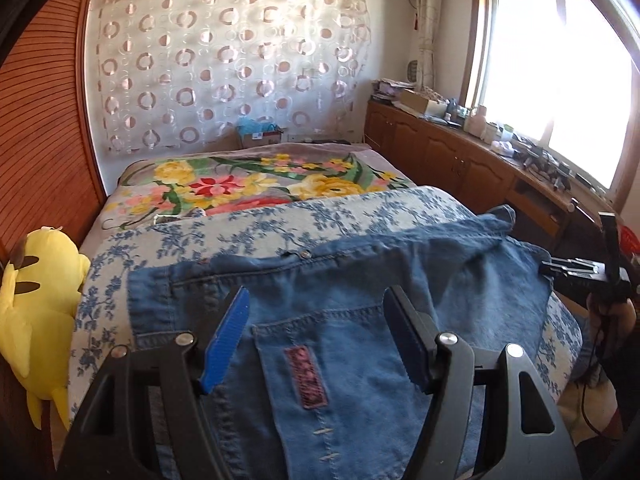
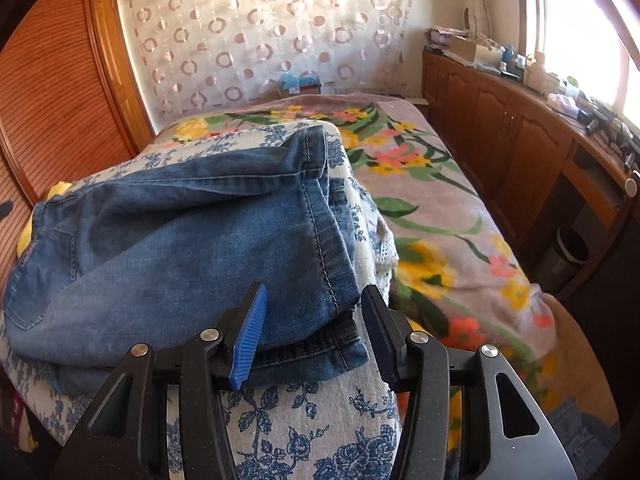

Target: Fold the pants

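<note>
Where the pants are: the jeans point(image 1: 360, 300) lie already doubled over on the blue-flowered cloth point(image 1: 248, 224) on the bed point(image 1: 384, 160), waist and back pocket point(image 1: 320, 360) under the left view, stacked leg hems point(image 2: 320, 336) under the right view.

Left tongs point(image 1: 316, 340): spread wide, hovering over the pocket end, gripping nothing as far as I can see.

Right tongs point(image 2: 312, 332): also apart, straddling the hem corner, denim between the pads but not pinched yet.

Step, my guess: at least one fold looks done, so we're lining up the next one, hems to waist.

Next move needs: both hem layers caught in one bite, otherwise the lower one slides out. Left end probably has to pin the waistband.

Edges: hem corner sits right by the cloth's right edge, with the yellow-flower blanket point(image 2: 460, 216) dropping off beside it.

Room: plenty of open bed beyond the jeans. Yellow plush point(image 1: 36, 312) crowds the left side against the wooden panel.
</note>
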Available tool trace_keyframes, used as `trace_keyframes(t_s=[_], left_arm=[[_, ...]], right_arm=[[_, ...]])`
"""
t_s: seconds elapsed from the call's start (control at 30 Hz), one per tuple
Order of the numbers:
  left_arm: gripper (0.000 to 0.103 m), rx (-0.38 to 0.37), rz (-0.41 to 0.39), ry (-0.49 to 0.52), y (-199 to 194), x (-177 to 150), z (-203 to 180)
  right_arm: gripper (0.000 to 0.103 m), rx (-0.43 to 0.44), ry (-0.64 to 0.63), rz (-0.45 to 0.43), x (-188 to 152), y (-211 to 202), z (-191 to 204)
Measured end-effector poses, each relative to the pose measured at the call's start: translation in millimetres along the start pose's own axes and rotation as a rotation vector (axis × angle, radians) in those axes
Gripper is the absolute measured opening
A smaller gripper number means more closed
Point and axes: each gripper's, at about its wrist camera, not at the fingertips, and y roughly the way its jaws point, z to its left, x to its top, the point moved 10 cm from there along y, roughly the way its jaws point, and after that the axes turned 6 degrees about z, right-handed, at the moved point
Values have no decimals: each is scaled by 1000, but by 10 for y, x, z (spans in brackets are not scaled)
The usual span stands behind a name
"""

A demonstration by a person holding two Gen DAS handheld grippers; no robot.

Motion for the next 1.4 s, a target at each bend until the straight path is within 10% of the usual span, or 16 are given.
trace_keyframes(t_s=[0.17, 0.43, 0.87, 1.4], left_arm=[[69, 6, 20, 23, 26, -128, -171], [69, 29, 34, 15, -35, -328, -247], [69, 58, 23, -6, -487, -597, -243], [69, 161, -52, -134, -1100, -822, 576]], right_arm=[[49, 20, 16, -14, 41, 7, 17], [9, 7, -29, -45, 100, -111, 99], [6, 142, -141, -222, 704, -781, 1059], [5, 341, -379, -226, 903, -789, 2952]])
